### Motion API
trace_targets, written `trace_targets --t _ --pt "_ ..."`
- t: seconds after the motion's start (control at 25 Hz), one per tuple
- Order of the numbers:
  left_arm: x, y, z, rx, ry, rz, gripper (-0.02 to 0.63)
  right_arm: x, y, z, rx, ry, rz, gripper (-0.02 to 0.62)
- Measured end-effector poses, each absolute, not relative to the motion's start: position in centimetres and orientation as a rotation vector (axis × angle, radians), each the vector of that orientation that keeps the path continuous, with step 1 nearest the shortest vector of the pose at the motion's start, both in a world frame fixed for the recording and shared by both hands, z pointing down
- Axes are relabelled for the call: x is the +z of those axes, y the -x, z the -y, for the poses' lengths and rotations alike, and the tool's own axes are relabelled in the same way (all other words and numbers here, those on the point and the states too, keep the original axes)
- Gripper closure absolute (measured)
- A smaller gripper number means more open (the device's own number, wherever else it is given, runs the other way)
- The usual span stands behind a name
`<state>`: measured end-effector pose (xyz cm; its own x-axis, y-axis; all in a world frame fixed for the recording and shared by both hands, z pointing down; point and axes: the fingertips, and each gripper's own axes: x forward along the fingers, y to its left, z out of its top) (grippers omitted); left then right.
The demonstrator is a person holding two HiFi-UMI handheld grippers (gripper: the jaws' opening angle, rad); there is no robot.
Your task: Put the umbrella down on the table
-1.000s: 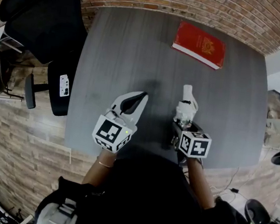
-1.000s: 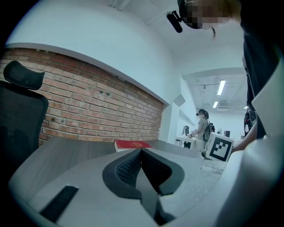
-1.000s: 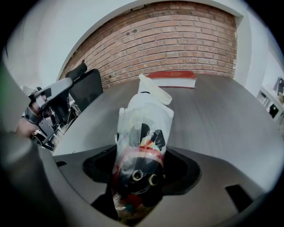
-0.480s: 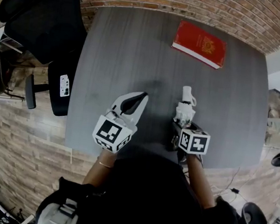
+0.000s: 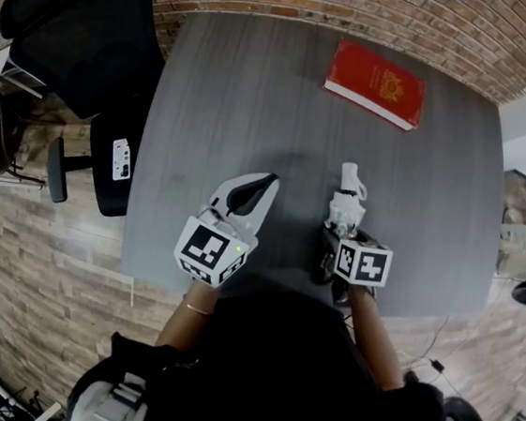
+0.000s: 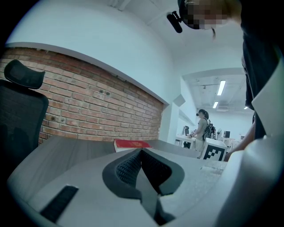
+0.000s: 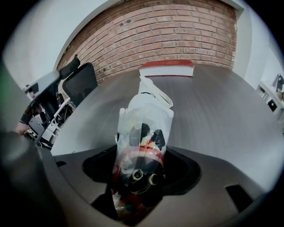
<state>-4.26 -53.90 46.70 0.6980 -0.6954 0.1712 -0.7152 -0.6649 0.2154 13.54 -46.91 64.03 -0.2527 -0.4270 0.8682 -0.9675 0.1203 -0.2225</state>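
A red-brown brick wall (image 5: 362,4) runs along the far side of the room, and pale wood-look planks cover the floor (image 5: 33,245). Through the left gripper view, a white-walled office with strip ceiling lights opens beyond the brick, and a person (image 6: 202,128) stands there at a desk.

A broad grey table (image 5: 230,88) with a fine, matte grain fills the middle of the head view. A black office chair (image 5: 85,34) with a padded back and headrest stands against its left edge. A flat red hardcover book (image 5: 375,84) lies near the far right corner, well apart from both tools.

Both forearms reach in from the near edge, side by side. The left gripper (image 5: 266,183), a pale grey shell, hovers over the near middle of the table with its ribbed black pads pressed together on nothing (image 6: 141,155). The right gripper (image 5: 342,225) is clamped round the folded umbrella (image 7: 144,128), a short bundle in a glossy whitish sleeve printed with black and red cartoon shapes. The umbrella (image 5: 348,196) juts forward over the near right part of the table, towards the book; whether it touches the surface cannot be told.
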Motion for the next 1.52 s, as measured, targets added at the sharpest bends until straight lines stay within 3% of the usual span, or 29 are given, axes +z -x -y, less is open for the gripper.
trace_targets --t 1.52 --pt "45.2 3.5 52.2 0.078 -2.691 1.093 0.604 61.0 -14.5 47.0 1.048 -1.461 1.802 0.277"
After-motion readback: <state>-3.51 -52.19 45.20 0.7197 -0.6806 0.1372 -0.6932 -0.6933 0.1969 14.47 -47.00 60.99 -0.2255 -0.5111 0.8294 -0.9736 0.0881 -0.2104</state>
